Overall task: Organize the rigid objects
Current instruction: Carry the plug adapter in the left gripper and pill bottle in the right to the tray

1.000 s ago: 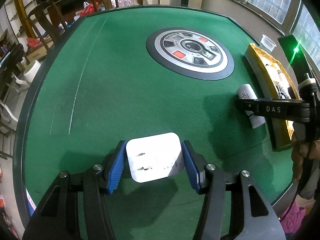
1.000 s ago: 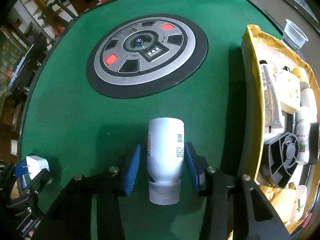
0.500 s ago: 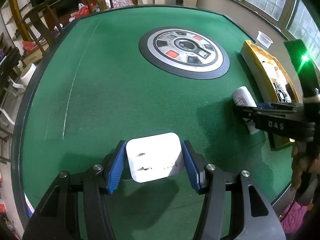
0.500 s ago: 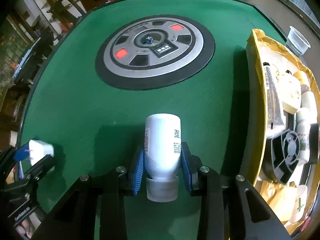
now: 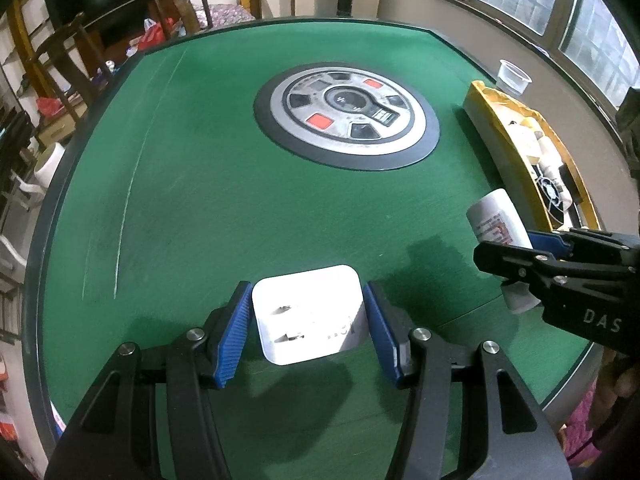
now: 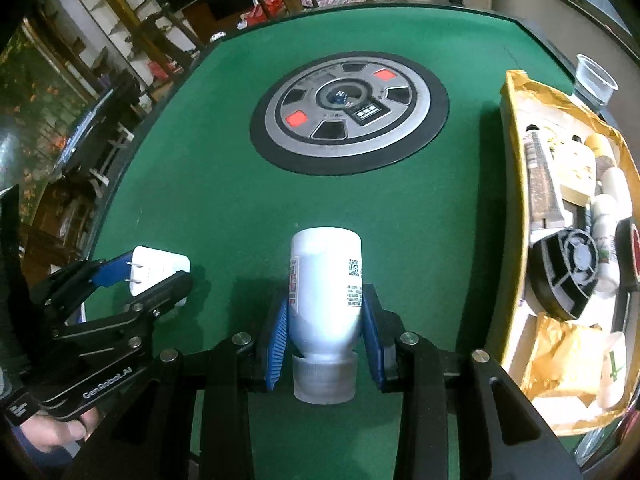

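Note:
My left gripper (image 5: 306, 328) is shut on a white plug adapter (image 5: 310, 314), prongs up, held above the green table (image 5: 200, 200). It also shows in the right wrist view (image 6: 158, 272). My right gripper (image 6: 324, 340) is shut on a white bottle (image 6: 326, 292), grey cap toward me, lifted off the felt. The bottle shows in the left wrist view (image 5: 498, 224) too, in the black gripper at the right.
A round grey and black control panel (image 6: 348, 112) sits in the table's middle. A yellow-lined box (image 6: 516, 184) with tubes, bottles and a black fan (image 6: 568, 272) lies along the right edge. A clear plastic cup (image 6: 594, 80) stands behind it.
The right gripper has closed on the white bottle and lifted it off the table. The left gripper keeps holding the adapter and has risen a little.

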The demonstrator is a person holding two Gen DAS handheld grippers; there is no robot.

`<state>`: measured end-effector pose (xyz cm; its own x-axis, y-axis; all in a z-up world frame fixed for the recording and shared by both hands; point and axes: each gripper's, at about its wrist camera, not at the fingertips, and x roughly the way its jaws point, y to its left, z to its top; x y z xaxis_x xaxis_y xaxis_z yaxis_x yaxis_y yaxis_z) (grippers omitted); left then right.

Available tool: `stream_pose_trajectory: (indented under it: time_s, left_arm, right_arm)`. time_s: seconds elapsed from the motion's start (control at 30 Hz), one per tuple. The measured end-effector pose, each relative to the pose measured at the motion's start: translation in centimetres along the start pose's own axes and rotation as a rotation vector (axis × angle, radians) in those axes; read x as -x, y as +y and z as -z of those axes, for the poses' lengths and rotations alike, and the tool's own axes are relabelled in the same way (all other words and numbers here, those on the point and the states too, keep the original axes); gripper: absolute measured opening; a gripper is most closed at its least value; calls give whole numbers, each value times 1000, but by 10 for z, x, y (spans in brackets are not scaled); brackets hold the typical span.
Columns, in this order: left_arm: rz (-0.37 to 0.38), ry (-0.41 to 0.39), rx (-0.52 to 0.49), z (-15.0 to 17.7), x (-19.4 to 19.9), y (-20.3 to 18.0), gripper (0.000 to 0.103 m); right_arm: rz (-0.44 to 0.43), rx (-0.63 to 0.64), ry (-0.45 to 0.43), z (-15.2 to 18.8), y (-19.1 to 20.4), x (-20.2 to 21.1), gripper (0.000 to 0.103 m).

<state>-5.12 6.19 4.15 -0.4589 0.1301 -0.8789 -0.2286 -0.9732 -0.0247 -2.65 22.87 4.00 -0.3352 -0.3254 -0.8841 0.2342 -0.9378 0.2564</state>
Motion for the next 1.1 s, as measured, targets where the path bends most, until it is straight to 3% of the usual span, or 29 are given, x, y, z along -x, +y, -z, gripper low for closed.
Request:
stream_pose_trajectory:
  time_s: [0.43, 1.1]
  left_arm:
    - [22, -29, -63, -17, 10, -41, 54]
    - [85, -60, -135, -42, 23, -128, 54]
  right_arm:
    - [-9, -72, -68, 0, -32, 32, 30]
    - [27, -175, -138, 20, -118, 88, 30]
